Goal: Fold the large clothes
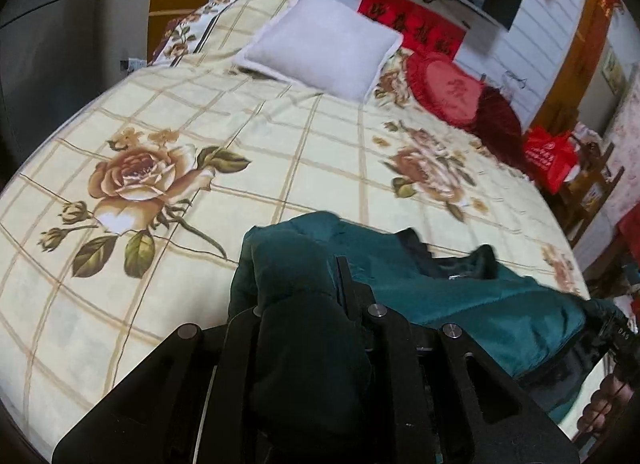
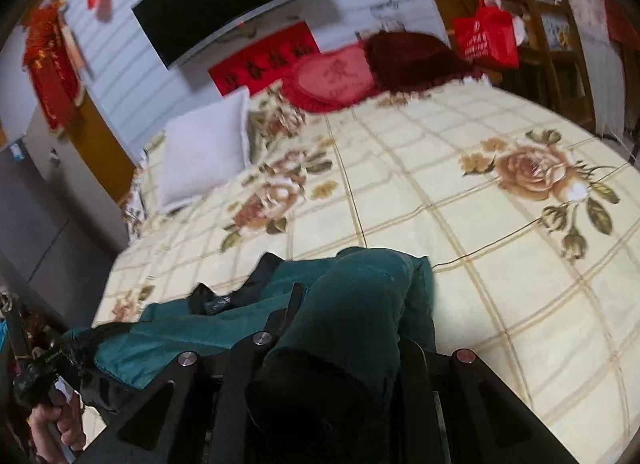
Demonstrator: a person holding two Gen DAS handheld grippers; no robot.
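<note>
Floral cream bedspread under rumpled teal padded jacket; left gripper and right gripper each clamp bunched fabric. White square pillow well ahead.

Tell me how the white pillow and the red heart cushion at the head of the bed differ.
The white pillow is rectangular and plain; the red heart cushion is heart-shaped, with a frilled edge and a motif on its face. The pillow is the larger, the cushion smaller. The pillow has open bedspread around it, while the cushion sits against a dark red cushion. Both rest on the floral bedspread by the wall.
</note>
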